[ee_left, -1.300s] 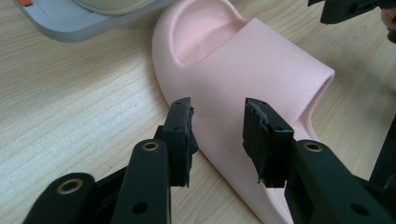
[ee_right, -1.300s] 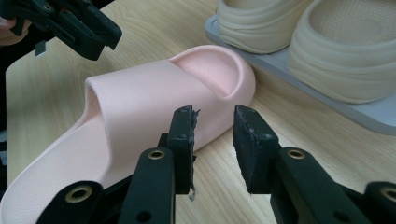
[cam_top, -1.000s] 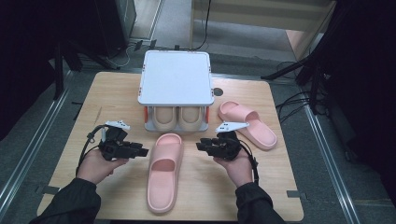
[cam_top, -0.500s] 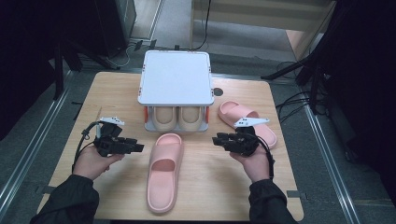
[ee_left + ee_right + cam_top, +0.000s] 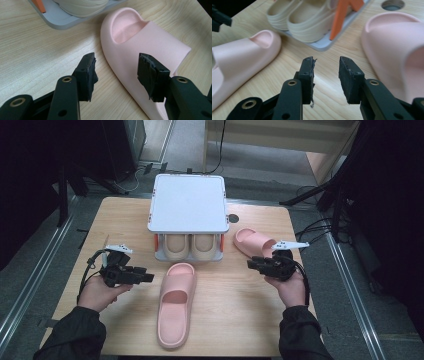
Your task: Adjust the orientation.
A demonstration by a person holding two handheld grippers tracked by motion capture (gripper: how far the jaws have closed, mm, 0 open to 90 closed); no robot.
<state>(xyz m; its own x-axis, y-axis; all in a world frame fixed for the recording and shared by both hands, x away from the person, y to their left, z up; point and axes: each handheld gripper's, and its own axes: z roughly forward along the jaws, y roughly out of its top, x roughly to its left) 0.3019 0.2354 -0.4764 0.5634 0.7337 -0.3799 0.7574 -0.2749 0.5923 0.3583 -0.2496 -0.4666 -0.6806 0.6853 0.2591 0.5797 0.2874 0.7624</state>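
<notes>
Wooden table [image 5: 125, 215] seen from above, forearms entering from the bottom edge. At far left, left gripper [image 5: 146, 277] held in the left hand [image 5: 100, 292], level over the tabletop, pointing toward the near pink slipper [image 5: 176, 305]; jaws spread, having just been opening, nothing pinched; in the left gripper view, the slipper's side edge behind the gap between the pads, the right pad over the slipper's strap, the left pad over bare wood. Near pink slipper lying sole-down at the table's centre front, toe toward the shelf, free of both tools. Behind it, a small two-tier shoe rack [image 5: 187, 202] with white top plate and orange posts, a pair of beige slippers [image 5: 189, 247] side by side on its lower tray. To the right of the rack, second pink slipper [image 5: 252, 242] lying flat at an angle, near a round hole [image 5: 233, 218] in the tabletop. At far right, right gripper [image 5: 251, 264] in the right hand [image 5: 290, 287], just beside the second slipper without contact, pointing left; jaws parted, empty, bare wood between the pads.
</notes>
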